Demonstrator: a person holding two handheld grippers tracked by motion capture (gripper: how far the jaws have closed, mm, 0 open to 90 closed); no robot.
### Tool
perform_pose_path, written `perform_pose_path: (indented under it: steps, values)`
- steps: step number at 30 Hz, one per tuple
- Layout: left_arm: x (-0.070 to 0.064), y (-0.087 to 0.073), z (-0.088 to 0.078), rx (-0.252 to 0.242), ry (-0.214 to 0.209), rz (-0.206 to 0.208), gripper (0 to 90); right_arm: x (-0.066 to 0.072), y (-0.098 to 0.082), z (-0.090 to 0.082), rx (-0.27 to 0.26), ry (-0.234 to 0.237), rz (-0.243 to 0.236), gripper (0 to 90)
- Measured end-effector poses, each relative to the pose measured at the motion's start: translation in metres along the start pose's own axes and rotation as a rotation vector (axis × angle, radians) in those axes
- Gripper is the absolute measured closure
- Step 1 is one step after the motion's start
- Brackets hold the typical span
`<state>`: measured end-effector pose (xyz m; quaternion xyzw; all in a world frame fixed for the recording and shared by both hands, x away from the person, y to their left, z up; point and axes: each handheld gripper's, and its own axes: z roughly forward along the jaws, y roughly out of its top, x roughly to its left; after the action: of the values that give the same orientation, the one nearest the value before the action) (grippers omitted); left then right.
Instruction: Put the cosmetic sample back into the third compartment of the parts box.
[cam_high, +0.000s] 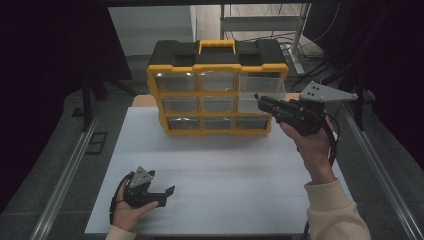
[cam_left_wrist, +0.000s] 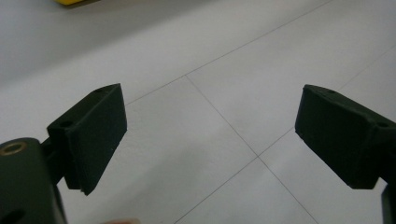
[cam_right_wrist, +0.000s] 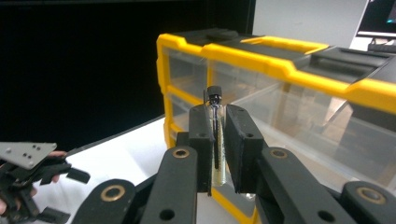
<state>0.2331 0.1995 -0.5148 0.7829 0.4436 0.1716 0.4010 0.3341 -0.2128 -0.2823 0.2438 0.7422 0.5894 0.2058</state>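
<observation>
Your right gripper (cam_right_wrist: 217, 149) pinches the vial (cam_right_wrist: 216, 140) upright before the pulled-out top drawer (cam_high: 262, 90); left gripper (cam_high: 159, 194), jaws spread, idles near the tabletop's front edge.

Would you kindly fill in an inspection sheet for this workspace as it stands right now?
Surface: white tabletop, faint seam lines.
Job's things: small glass vial with black cap; yellow-and-black drawer organiser, upper right drawer pulled out.
Clutter: nothing seen.
Grippers: right tongs shut on the vial, held at the open drawer; left tongs open, nothing between them, low over the tabletop.
Cables: black cable trailing from the right tongs.
Surroundings: dark curtains, metal rails, shelving behind.
</observation>
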Motion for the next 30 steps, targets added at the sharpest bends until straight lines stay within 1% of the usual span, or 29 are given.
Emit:
perform_pose_path:
  steps: [2,4,5,6,9,10,11,12,14,15,16,17,19,24,26,30]
  values:
    - [0.0,0.0,0.0,0.0,0.0,0.0,9.8,-0.002,0.003,-0.001,0.009,-0.004,-0.006,80.8]
    - [0.0,0.0,0.0,0.0,0.0,0.0,9.8,-0.004,0.009,0.001,-0.001,-0.023,-0.008,80.8]
    - [0.0,0.0,0.0,0.0,0.0,0.0,9.8,-0.005,0.012,0.002,-0.001,-0.033,-0.009,80.8]
    - [0.0,0.0,0.0,0.001,0.0,0.0,9.8,-0.008,0.014,0.003,0.012,-0.041,-0.021,80.8]
    - [0.0,0.0,0.0,0.002,-0.001,-0.001,9.7,-0.011,0.019,0.007,0.009,-0.069,-0.017,80.8]
    - [0.0,0.0,0.0,0.002,-0.001,-0.001,9.7,-0.011,0.019,0.007,0.009,-0.069,-0.017,80.8]
    - [0.0,0.0,0.0,0.002,-0.002,-0.001,9.7,-0.014,0.021,0.008,0.027,-0.08,-0.02,80.8]
    - [0.0,0.0,0.0,0.001,-0.002,-0.001,9.7,-0.016,0.022,0.011,0.017,-0.09,-0.016,80.9]
    - [0.0,0.0,0.0,0.001,-0.002,-0.001,9.7,-0.02,0.023,0.014,0.029,-0.104,-0.01,80.8]
    - [0.0,0.0,0.0,0.001,-0.001,0.0,9.7,-0.025,0.024,0.018,0.034,-0.121,0.002,80.9]
    - [0.0,0.0,0.0,0.001,-0.001,-0.001,9.8,-0.026,0.025,0.019,0.037,-0.128,0.007,80.8]
    - [0.0,0.0,0.0,0.001,-0.001,-0.001,9.7,-0.026,0.025,0.019,0.037,-0.128,0.007,80.8]
    - [0.0,0.0,0.0,-0.001,0.0,0.0,9.7,-0.03,0.025,0.023,0.042,-0.143,0.019,80.8]
    - [0.001,-0.001,0.0,-0.002,0.001,-0.006,9.7,-0.037,0.024,0.031,0.059,-0.166,0.022,80.9]
    - [0.002,-0.001,0.0,-0.001,0.003,-0.007,9.7,-0.04,0.023,0.033,0.066,-0.167,0.023,80.8]
    - [0.002,-0.001,0.0,-0.002,0.003,-0.007,9.7,-0.043,0.021,0.037,0.067,-0.171,0.026,80.7]
